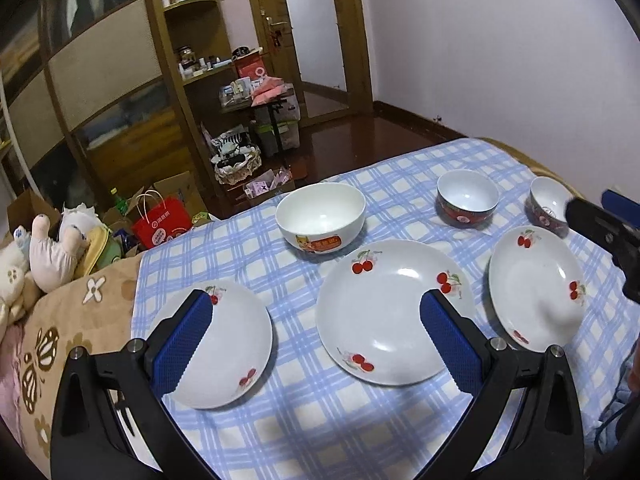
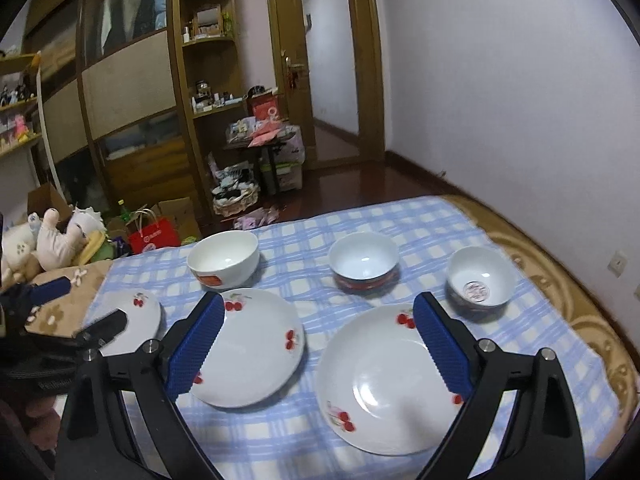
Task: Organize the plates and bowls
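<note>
Three white cherry-print plates lie in a row on a blue checked cloth (image 1: pixel 304 420): a left plate (image 1: pixel 228 344), a middle plate (image 1: pixel 384 312) and a right plate (image 1: pixel 536 288). Behind them stand a large white bowl (image 1: pixel 320 216), a red-sided bowl (image 1: pixel 466 200) and a small dark-patterned bowl (image 1: pixel 548 204). My left gripper (image 1: pixel 316 308) is open and empty, hovering between the left and middle plates. My right gripper (image 2: pixel 320 312) is open and empty, above the gap between the middle plate (image 2: pixel 248 352) and right plate (image 2: pixel 388 380). The left plate (image 2: pixel 136 316) also shows in the right wrist view.
The cloth covers a bed with a brown flowered blanket (image 1: pixel 80 320). Plush toys (image 1: pixel 48 252) sit at the left. A red paper bag (image 1: pixel 160 224), boxes and a cluttered shelf unit (image 1: pixel 240 92) stand on the floor beyond. A white wall (image 1: pixel 500 60) is at the right.
</note>
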`<state>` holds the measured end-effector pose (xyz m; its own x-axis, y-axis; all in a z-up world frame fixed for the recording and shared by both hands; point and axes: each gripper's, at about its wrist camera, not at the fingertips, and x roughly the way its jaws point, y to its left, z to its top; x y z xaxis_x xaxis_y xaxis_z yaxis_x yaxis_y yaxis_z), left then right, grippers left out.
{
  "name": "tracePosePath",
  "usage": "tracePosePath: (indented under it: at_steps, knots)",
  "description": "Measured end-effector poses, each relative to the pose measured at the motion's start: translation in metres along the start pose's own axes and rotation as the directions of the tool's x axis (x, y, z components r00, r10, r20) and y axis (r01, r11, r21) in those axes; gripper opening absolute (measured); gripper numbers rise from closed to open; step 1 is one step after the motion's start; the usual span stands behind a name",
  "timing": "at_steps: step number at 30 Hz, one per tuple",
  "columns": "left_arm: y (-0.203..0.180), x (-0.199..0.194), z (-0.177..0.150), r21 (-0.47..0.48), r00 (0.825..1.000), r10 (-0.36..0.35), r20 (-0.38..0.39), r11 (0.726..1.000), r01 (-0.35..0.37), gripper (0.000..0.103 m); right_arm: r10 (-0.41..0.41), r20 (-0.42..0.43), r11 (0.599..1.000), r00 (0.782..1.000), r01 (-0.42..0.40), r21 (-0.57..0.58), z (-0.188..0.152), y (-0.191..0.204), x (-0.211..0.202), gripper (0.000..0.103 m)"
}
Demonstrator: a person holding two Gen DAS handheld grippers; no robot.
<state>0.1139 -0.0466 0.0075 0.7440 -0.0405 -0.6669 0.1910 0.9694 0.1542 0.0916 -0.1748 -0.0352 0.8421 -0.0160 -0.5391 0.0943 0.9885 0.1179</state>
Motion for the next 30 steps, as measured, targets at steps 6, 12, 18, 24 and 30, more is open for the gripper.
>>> tracePosePath:
  at_steps: [6, 12, 18, 24, 30]
  knots:
    - [0.004, 0.027, -0.006, -0.056, 1.000, -0.010, -0.029, 0.998, 0.008, 0.102, 0.011, -0.055, 1.000, 0.998, -0.010, 0.010, 0.007, 0.005, 0.036, 0.096]
    - [0.011, 0.055, -0.016, -0.094, 0.997, -0.018, -0.076, 0.996, 0.011, 0.102, -0.015, -0.094, 0.997, 0.996, 0.008, -0.075, 0.003, 0.013, 0.060, 0.096]
    - [0.019, 0.076, -0.015, -0.124, 0.993, -0.042, -0.110, 0.992, 0.028, 0.102, -0.002, -0.160, 0.996, 0.987, -0.013, -0.092, -0.004, 0.014, 0.082, 0.096]
    - [0.027, 0.095, -0.021, -0.169, 0.983, -0.075, -0.167, 0.984, 0.047, 0.102, 0.047, -0.227, 0.998, 0.973, -0.056, -0.031, -0.008, 0.006, 0.106, 0.092]
    - [0.024, 0.103, -0.027, -0.131, 0.984, -0.068, -0.163, 0.990, 0.047, 0.100, 0.065, -0.284, 0.993, 0.957, -0.089, -0.072, -0.016, 0.013, 0.125, 0.080]
